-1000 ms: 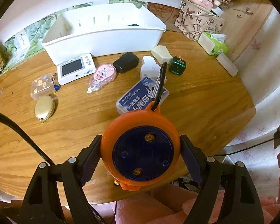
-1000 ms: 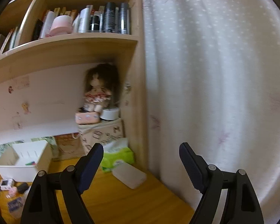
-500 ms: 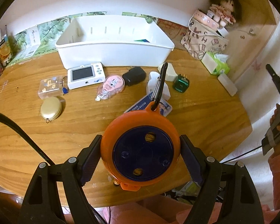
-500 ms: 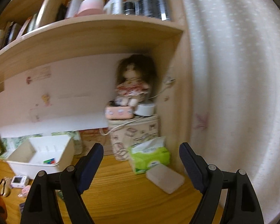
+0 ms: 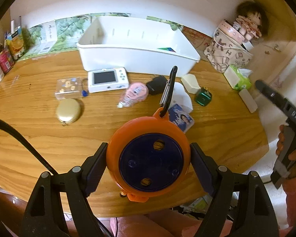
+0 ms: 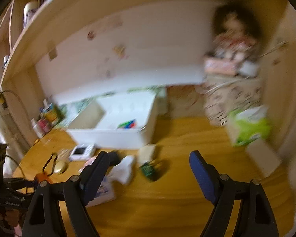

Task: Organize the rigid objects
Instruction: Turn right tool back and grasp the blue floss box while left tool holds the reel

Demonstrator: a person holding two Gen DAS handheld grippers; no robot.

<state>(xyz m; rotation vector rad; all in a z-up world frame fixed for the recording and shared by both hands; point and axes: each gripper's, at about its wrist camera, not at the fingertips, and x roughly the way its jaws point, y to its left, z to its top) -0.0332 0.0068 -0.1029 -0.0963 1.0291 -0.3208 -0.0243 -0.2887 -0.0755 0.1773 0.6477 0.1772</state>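
Observation:
My left gripper is shut on a round orange reel with a dark blue centre, held above the wooden table. A black carabiner sticks up from the reel. Beyond it lie a white handheld device, a gold compact, a pink tape dispenser, a black adapter and a green charger. The white bin stands behind them. My right gripper is open and empty, over the table near the green charger; its view is blurred.
A green tissue pack, a flat white case and a patterned bag with a doll on top fill the right back corner. Bottles and cartons stand far left. The bin holds a coloured item. A curtain hangs right.
The right gripper has swung left and down, from facing the curtain and shelves to facing the table. The left gripper has drifted and rolled a little, still gripping the reel.

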